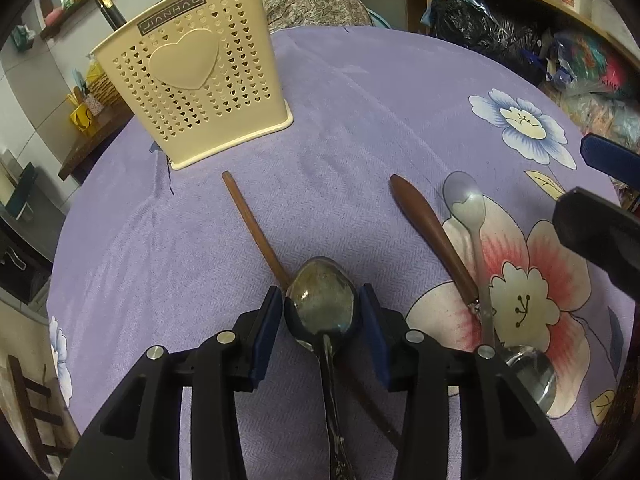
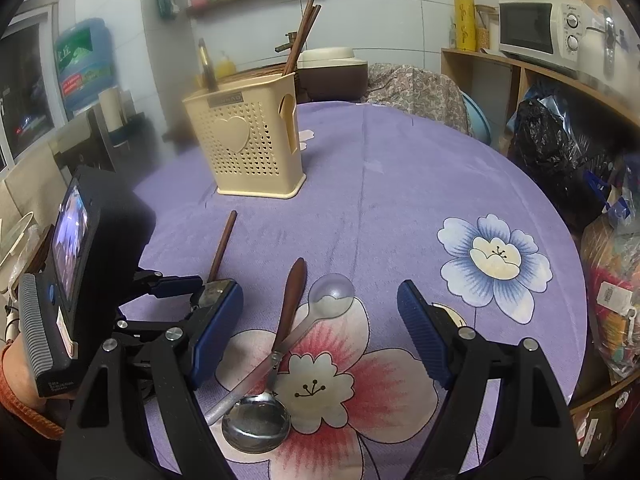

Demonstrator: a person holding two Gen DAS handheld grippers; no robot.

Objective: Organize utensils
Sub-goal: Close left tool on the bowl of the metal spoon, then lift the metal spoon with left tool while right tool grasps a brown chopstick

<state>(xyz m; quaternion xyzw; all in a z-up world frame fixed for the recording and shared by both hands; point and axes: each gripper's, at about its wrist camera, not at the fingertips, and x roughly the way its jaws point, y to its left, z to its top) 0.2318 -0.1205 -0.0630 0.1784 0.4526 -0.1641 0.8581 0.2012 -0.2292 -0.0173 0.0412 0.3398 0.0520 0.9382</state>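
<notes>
- The table [image 2: 400, 168], under a purple flowered cloth, has open room ahead of both tongs, up to its curved far edge.
- The cream utensil holder [image 1: 196, 80] stands upright, ahead and left of the left gripper [image 1: 320, 312]; chopsticks poke from it.
- Right gripper [image 2: 320, 344]: jaws wide apart, empty, above a wooden-handled knife [image 2: 286, 320] and two spoons.
- Left gripper: clamped on the metal spoon [image 1: 322, 304] by its bowl's edges.
- A chopstick [image 1: 256, 228] lies just ahead.

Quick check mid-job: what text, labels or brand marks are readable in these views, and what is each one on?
"JIANHAO": dark label near the top of the cream utensil holder.
Microwave: logo by the dials too small to read.
Blue water jug: label characters too blurred.
Shelf jars, yellow roll, bags: print unreadable.
</notes>
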